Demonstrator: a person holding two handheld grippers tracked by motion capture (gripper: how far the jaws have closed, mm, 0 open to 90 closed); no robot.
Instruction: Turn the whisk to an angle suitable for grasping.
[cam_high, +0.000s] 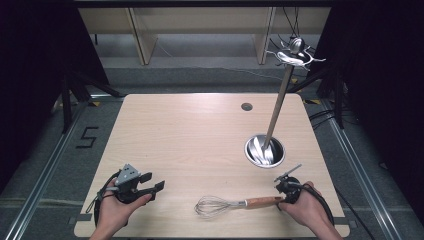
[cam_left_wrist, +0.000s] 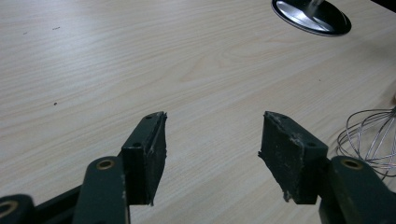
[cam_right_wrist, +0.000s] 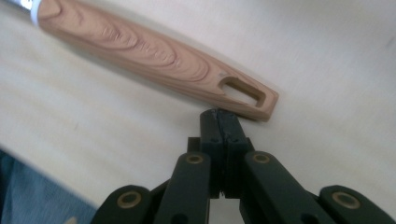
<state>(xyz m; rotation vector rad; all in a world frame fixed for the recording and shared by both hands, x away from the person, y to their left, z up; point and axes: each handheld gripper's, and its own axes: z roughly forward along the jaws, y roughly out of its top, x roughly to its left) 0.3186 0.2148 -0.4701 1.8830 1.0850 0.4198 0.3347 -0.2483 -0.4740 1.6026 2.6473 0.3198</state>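
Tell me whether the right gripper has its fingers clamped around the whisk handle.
No: in the right gripper view the right gripper has its fingers pressed together with nothing between them, just short of the whisk handle.

The person's left hand (cam_high: 112, 210) is holding the left gripper (cam_high: 156, 189) low over the near left of the table, its jaws standing wide apart and pointing right. The right hand (cam_high: 306, 209) is gripping the right gripper (cam_high: 278, 199) at the near right, pointing left, its jaws pressed flat together with nothing between them. Both forearms are reaching in from the near edge.
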